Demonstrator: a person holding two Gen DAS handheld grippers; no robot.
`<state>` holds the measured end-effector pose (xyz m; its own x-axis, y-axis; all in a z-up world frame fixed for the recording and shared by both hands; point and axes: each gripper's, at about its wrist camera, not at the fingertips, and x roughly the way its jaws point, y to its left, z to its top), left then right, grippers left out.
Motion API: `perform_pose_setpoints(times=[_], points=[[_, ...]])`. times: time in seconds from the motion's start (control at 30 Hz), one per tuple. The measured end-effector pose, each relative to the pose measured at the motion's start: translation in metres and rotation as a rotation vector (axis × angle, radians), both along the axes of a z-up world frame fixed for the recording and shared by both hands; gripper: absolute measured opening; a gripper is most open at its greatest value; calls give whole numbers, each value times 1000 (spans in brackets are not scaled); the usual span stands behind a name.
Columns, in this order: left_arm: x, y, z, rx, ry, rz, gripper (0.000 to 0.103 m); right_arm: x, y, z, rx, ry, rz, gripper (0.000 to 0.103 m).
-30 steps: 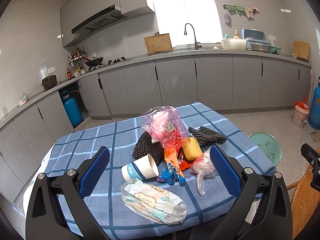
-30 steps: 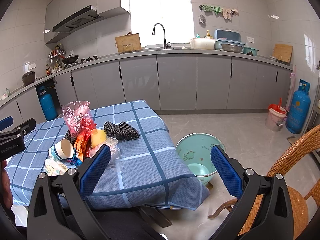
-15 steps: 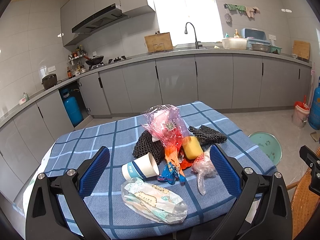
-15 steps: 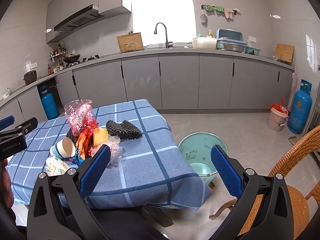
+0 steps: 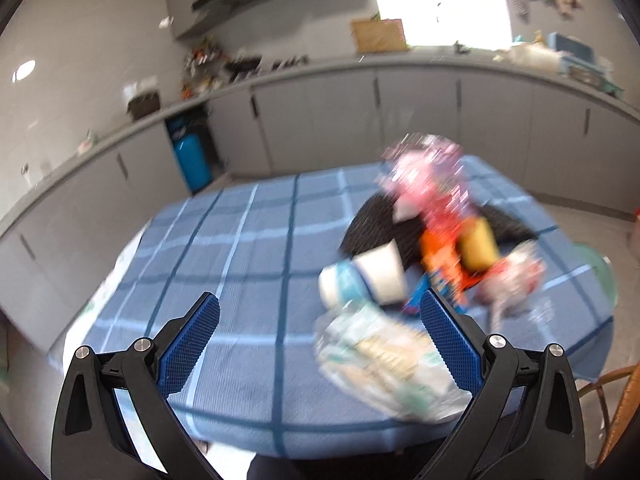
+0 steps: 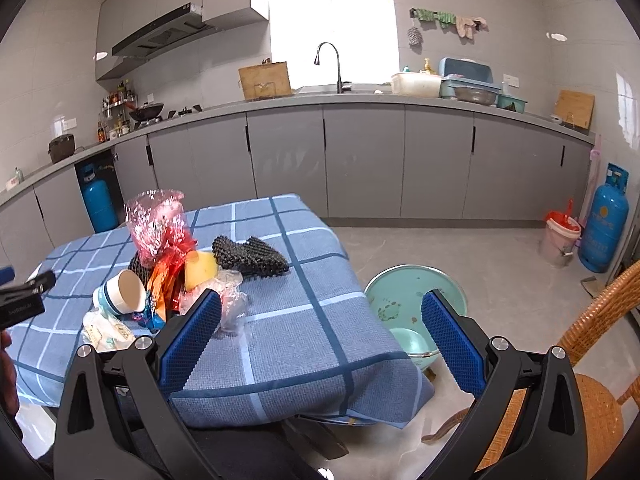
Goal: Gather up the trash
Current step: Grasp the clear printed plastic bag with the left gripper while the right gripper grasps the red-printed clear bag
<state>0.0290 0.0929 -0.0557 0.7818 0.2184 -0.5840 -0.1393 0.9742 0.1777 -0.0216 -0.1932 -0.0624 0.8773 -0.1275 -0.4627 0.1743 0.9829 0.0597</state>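
Both claws stand wide open and hold nothing: the left gripper (image 5: 320, 332) hangs above the near part of the table, the right gripper (image 6: 322, 330) over its right corner. Between and beyond them lies the trash pile (image 6: 176, 276), heaped on the blue checked tablecloth (image 6: 304, 320), nearer its right half. Its parts touch or overlap: a paper cup (image 6: 120, 292) on its side, mouth toward the right gripper; a crinkled pink wrapper (image 6: 154, 224) standing tallest; orange packets (image 6: 160, 284); a yellow piece (image 6: 200, 270); black foam netting (image 6: 252, 258); a clear film bag (image 6: 230, 296); and a flat printed pouch (image 6: 106, 334) nearest the table edge. All appear light and soft; the films are likely slippery and will crumple, so a pinch on a bunched fold should serve better than on a flat face. The cup is thin-walled and would suit a grip across its rim. On the floor beside the table sits a green basin (image 6: 416, 292). The left wrist view is motion-blurred, so fine detail there cannot be read.
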Motion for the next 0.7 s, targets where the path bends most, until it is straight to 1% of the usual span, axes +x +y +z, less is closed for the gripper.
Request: perform_pose_setpoints(times=[0.07, 0.13, 0.23, 0.37, 0.53, 0.57, 0.6, 0.63, 0.7], points=[[2, 4, -14, -2, 46, 10, 98, 11, 7, -8, -11, 10, 19, 98], [6, 1, -22, -5, 81, -1, 98, 23, 14, -17, -19, 26, 40, 98], [10, -9, -28, 1, 97, -25, 98, 36, 21, -27, -25, 47, 72, 98], [23, -23, -39, 0, 146, -63, 98, 50, 31, -37, -36, 72, 111, 98], [40, -29, -62, -29, 208, -93, 97, 67, 38, -47, -28, 102, 150, 98], [42, -30, -66, -37, 218, -97, 91, 70, 39, -48, -27, 105, 155, 98], [45, -30, -70, -46, 229, -102, 81, 73, 41, -49, -31, 108, 159, 98], [46, -30, -73, -58, 241, -110, 77, 76, 43, -50, -35, 110, 163, 98], [48, -31, -77, -77, 252, -131, 60, 82, 43, -53, -33, 120, 165, 98]])
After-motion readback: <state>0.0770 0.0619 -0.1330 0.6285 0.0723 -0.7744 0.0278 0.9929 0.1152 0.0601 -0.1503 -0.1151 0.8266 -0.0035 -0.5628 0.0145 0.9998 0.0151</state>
